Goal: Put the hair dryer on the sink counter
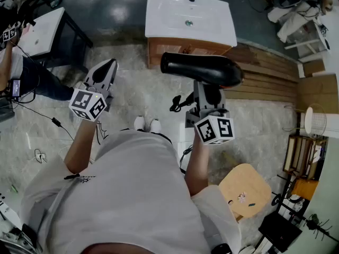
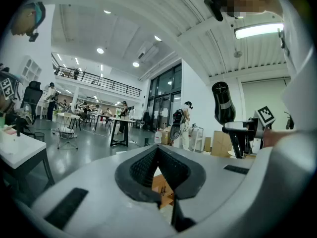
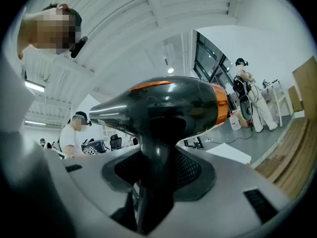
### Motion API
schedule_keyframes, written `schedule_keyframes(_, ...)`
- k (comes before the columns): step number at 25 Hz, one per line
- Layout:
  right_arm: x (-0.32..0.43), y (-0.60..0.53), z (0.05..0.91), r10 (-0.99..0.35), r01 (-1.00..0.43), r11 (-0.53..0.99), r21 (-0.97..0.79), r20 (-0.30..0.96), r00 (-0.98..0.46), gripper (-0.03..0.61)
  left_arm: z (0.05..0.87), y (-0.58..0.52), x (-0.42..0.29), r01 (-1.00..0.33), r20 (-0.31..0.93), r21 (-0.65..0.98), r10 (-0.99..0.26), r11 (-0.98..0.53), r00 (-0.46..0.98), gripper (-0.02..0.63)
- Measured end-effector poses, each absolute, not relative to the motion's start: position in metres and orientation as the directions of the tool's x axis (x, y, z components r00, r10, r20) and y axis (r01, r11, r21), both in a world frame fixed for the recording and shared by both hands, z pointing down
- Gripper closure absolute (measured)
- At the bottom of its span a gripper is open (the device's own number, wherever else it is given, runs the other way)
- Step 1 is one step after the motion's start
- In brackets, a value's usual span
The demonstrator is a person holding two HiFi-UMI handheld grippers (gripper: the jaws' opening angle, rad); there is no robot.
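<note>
Right gripper view: the right gripper (image 3: 154,182) pinches the hair dryer (image 3: 168,108) by its handle, pads on either side. The barrel lies crosswise above the jaws. Holding it by the handle likely keeps the heavy barrel balanced on top, so it can be lowered flat.

The left gripper (image 2: 159,171) has its jaws pressed together on nothing. It seems held aside simply to stay clear.

From the head view, the dryer hangs in the air just short of the sink counter (image 1: 212,28), over the front of its wooden cabinet (image 1: 180,47) on the person's side. It is not yet on the white top. The cord (image 1: 177,103) dangles from the handle, further back from the counter.

I can read no brand or lettering on the dryer, which shows only an orange ring. The gripper cubes carry black-and-white square patterns, not words.
</note>
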State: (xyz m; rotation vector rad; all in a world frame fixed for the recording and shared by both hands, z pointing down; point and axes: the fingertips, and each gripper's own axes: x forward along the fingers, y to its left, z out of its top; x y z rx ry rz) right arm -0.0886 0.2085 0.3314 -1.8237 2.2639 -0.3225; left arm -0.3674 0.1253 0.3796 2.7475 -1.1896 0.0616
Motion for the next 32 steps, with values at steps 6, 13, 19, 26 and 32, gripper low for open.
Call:
schedule_keyframes(6, -0.086, 0.216, 0.333, -0.98, -0.928, 0.195, -0.319, -0.016, -0.2, 0.402, 0.376, 0.133, -0.365, -0.724, 0.087, 0.118, -0.72, -0.679, 0.689, 0.611)
schedule_keyframes(13, -0.095, 0.226, 0.329, -0.983, -0.936, 0.178, -0.303, -0.015, -0.182, 0.402, 0.376, 0.136, -0.37, -0.707, 0.085, 0.118, -0.703, -0.697, 0.706, 0.611)
schedule_keyframes(19, -0.103, 0.225, 0.321, -0.985, -0.944, 0.169, -0.285, -0.03, -0.167, 0.402, 0.378, 0.133, -0.374, -0.689, 0.08, 0.125, -0.685, -0.714, 0.724, 0.611)
schedule_keyframes(26, -0.115, 0.229, 0.317, -0.99, -0.948, 0.141, -0.284, -0.027, -0.139, 0.402, 0.385, 0.13, -0.388, -0.664, 0.081, 0.135, -0.66, -0.735, 0.747, 0.611)
schedule_keyframes(32, -0.124, 0.237, 0.314, -0.992, -0.957, 0.124, -0.262, -0.03, -0.12, 0.402, 0.39, 0.133, -0.389, -0.632, 0.077, 0.142, -0.628, -0.762, 0.774, 0.611)
